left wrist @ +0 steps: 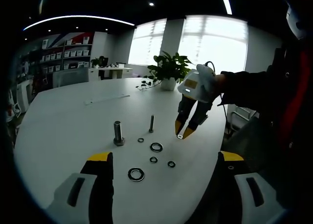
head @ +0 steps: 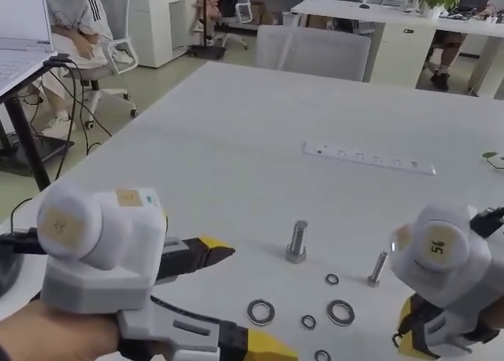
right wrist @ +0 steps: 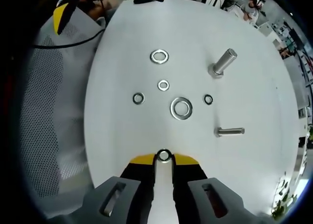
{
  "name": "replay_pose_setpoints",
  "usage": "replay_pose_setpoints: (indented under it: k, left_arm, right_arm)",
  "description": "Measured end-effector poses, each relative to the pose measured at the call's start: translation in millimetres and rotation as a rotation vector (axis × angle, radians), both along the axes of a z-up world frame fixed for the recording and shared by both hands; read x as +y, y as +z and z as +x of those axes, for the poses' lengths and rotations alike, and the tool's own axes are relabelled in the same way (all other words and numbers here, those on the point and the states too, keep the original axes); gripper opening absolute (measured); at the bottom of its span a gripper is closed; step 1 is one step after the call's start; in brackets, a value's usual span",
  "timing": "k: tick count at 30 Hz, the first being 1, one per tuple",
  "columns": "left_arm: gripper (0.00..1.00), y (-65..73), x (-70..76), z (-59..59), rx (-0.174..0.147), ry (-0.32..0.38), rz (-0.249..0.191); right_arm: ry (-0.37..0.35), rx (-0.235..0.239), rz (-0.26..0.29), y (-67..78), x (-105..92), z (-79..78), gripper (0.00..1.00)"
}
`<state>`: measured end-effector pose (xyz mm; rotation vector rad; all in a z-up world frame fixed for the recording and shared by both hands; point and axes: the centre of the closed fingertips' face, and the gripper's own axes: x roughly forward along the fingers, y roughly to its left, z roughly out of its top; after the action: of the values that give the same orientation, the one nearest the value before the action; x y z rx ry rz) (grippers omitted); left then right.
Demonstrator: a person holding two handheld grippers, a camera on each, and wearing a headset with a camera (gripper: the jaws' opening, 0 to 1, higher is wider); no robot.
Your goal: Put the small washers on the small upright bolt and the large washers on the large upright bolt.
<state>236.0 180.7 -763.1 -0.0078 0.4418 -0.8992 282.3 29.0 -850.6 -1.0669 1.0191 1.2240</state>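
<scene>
Right gripper (right wrist: 164, 160): clamping a small washer (right wrist: 164, 155) at its tips.
Small upright bolt (right wrist: 230, 131): standing ahead of that washer, rightward in right gripper view, shaft vertical.
Left gripper (left wrist: 165, 158): hovering, jaws apart, empty.

Blown-out windows (left wrist: 210, 43) light the white table (head: 236, 140) evenly, shadows faint, fisheye edges bending.

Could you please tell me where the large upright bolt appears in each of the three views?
Head view: large upright bolt stands lower centre, left of the small upright bolt.
Left gripper view: the bolt left of centre, small upright bolt to its right.
Right gripper view: the bolt upper right, above the small upright bolt.
Shared landmark: the small upright bolt.
</scene>
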Motion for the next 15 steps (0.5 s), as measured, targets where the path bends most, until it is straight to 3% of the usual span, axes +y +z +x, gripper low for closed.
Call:
replay_pose_setpoints:
  k: [15]
  left_arm:
    - [0.88, 1.2, 0.3, 0.1, -0.005, -0.004, -0.007]
  right_arm:
    - [-0.006, -0.039, 0.023, 27.5, 2.5, 14.1, 0.13]
